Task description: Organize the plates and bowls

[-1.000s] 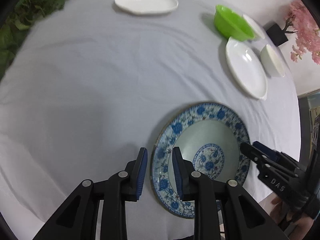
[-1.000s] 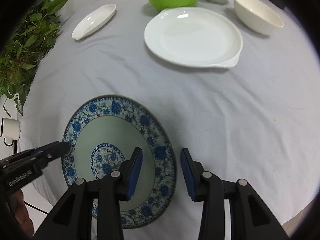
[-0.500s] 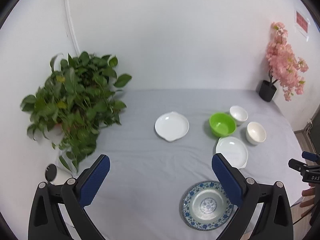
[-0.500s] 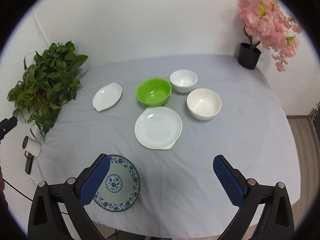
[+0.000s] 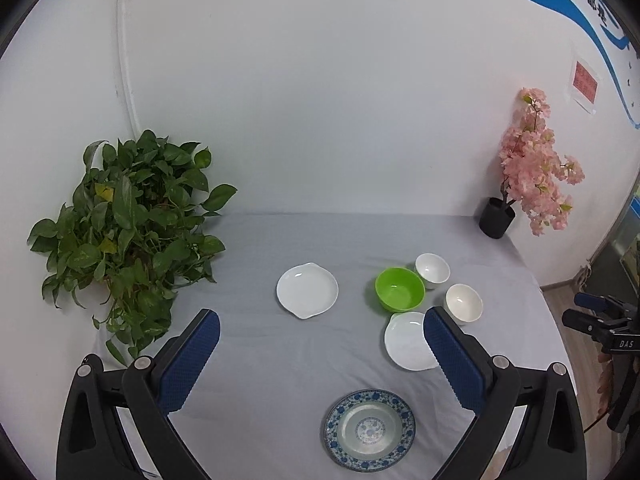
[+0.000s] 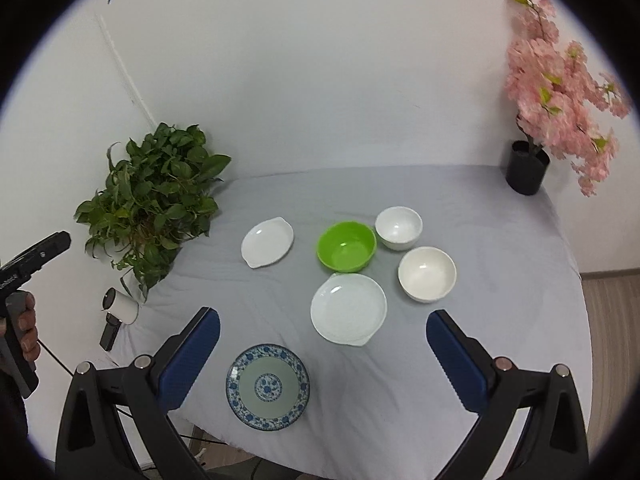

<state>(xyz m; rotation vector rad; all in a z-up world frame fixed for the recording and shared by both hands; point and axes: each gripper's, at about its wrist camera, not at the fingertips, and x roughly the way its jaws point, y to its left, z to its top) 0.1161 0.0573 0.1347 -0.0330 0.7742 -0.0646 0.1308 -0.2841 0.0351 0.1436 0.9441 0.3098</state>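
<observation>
A blue-patterned plate [image 5: 369, 430] [image 6: 267, 386] lies near the table's front edge. Behind it sit a white plate [image 5: 406, 342] [image 6: 349, 308], a green bowl [image 5: 399, 289] [image 6: 346, 246], two white bowls [image 5: 464, 303] [image 6: 427, 274] [image 5: 432, 269] [image 6: 399, 227], and a second white plate [image 5: 307, 290] [image 6: 267, 242] further left. My left gripper [image 5: 322, 344] hangs open high above the table, nothing between its fingers. My right gripper [image 6: 323, 346] is likewise open and empty, high over the front of the table.
A grey cloth covers the table [image 5: 248, 344] [image 6: 480, 340]. A leafy green plant [image 5: 128, 232] [image 6: 156, 200] stands at the left edge, a pink flower tree in a black pot [image 5: 496, 222] [image 6: 526, 168] at the back right corner. A small white device [image 6: 120, 310] hangs at the left.
Both grippers rose well above the table from close over the blue-patterned plate, and their jaws went from narrow to wide open. The plate stayed on the table.
</observation>
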